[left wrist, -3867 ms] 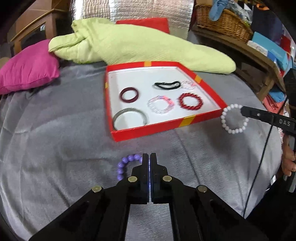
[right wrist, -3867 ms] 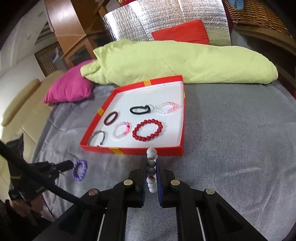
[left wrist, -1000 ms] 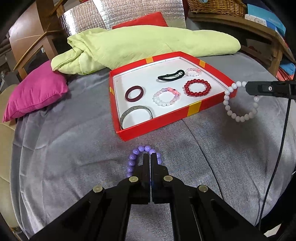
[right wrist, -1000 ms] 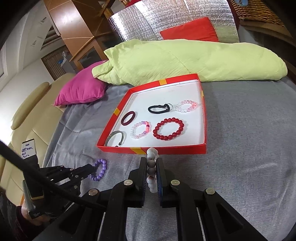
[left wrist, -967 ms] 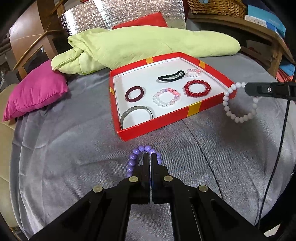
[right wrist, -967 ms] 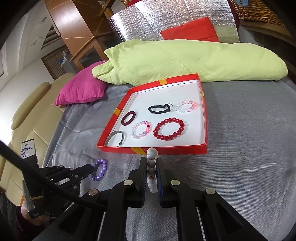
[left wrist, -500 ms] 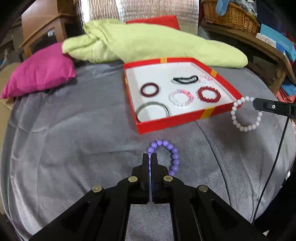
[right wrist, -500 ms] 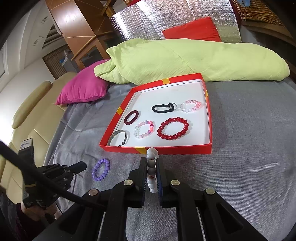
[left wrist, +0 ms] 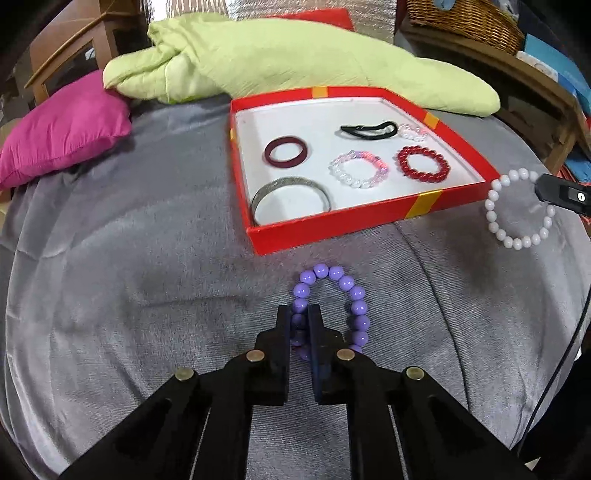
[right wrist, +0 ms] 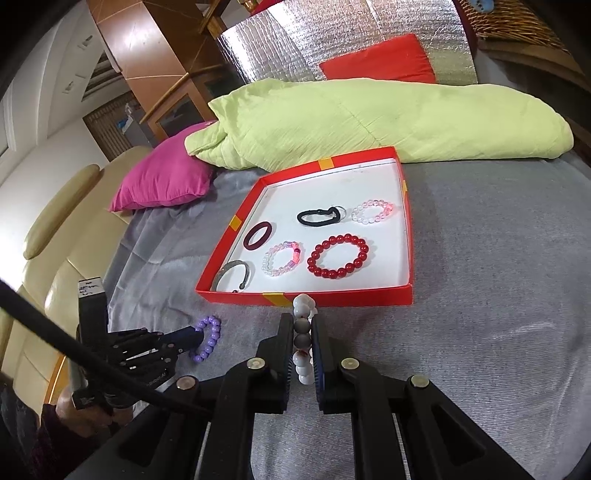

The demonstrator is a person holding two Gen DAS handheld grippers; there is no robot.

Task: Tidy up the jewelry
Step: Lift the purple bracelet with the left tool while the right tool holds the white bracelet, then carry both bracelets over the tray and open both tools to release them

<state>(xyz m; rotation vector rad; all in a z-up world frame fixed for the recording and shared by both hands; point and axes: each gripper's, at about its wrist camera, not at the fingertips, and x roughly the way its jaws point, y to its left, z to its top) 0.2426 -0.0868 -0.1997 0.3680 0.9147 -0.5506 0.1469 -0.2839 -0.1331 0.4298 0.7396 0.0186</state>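
Note:
My left gripper (left wrist: 298, 314) is shut on a purple bead bracelet (left wrist: 343, 291), held just above the grey cover in front of the red tray (left wrist: 354, 218). It also shows in the right wrist view (right wrist: 207, 338). My right gripper (right wrist: 302, 323) is shut on a white bead bracelet (right wrist: 303, 306), close to the tray's near wall (right wrist: 332, 295). In the left wrist view the white bracelet (left wrist: 517, 206) hangs from the right gripper beside the tray's right corner. The tray holds several bracelets, a dark red ring (left wrist: 285, 151), a silver bangle (left wrist: 290, 190) and a black hair tie (left wrist: 367, 130).
A green duvet (left wrist: 295, 55) lies behind the tray and a pink cushion (left wrist: 62, 129) at the far left. A cream sofa (right wrist: 55, 240) borders the left side. A wooden shelf with a basket (left wrist: 461, 14) stands at the right.
My left gripper has lifted the purple bracelet and swung left, so the tray now sits further right. The right gripper with the white bracelet has come slightly closer to the tray.

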